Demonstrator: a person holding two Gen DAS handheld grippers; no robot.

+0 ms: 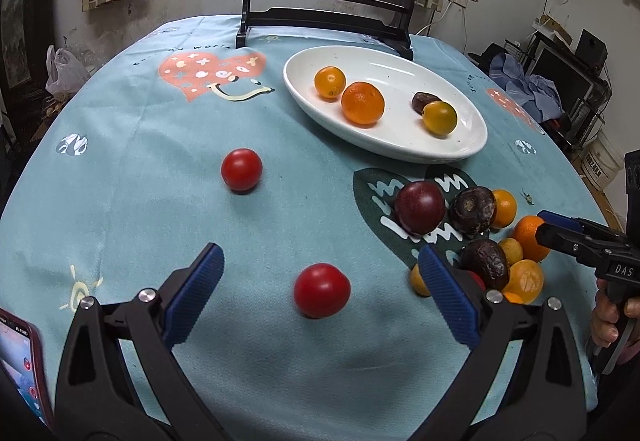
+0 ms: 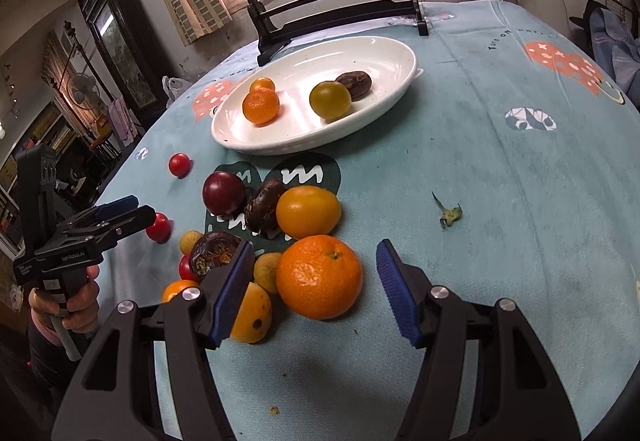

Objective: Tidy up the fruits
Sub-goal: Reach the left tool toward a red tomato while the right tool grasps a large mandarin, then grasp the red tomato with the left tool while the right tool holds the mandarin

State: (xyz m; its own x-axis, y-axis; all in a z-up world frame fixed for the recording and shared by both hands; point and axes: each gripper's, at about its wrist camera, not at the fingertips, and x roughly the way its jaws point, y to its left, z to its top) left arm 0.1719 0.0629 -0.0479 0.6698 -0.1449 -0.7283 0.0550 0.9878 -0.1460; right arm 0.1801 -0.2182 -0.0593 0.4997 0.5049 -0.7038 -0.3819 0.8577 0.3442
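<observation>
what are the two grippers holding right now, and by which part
Nothing. The left gripper has its jaws open around a red tomato without touching it. The right gripper stands open around a mandarin, pads clear of it.

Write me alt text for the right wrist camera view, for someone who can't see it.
An open right claw hangs over a large mandarin at the near edge of a fruit pile on a teal tablecloth. Behind, a white oval dish already holds four fruits; the left claw reaches toward a red tomato.
</observation>
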